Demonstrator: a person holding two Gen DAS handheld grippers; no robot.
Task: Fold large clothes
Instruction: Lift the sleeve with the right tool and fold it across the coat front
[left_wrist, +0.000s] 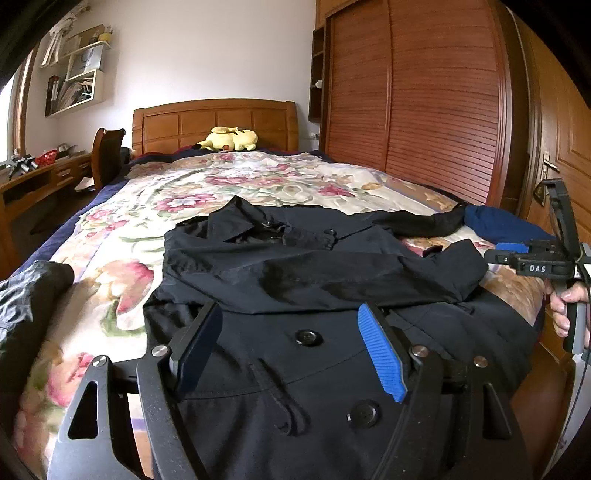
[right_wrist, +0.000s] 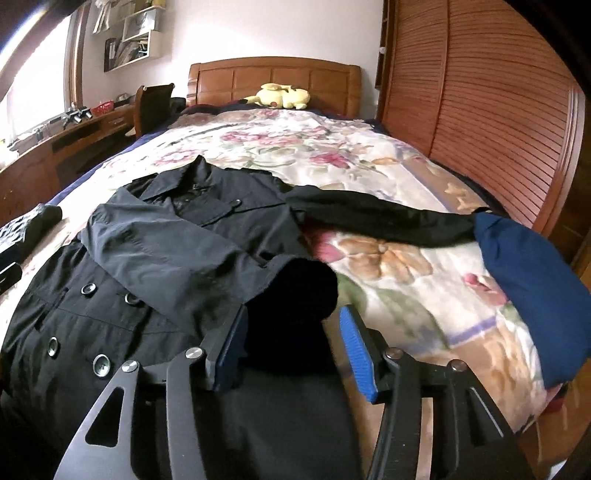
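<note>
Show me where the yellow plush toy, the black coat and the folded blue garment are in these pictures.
Yellow plush toy (right_wrist: 281, 96): right wrist view, on its body, by the headboard.
Black coat (left_wrist: 295, 269): left wrist view, on the sleeve folded across its chest.
Blue garment (right_wrist: 532, 284): right wrist view, on its top face, near the bed's right edge.

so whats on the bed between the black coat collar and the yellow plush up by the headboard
Nothing: between the coat collar and the yellow plush there is only bare floral bedspread. Both wrist views show it, most clearly the right one.
</note>
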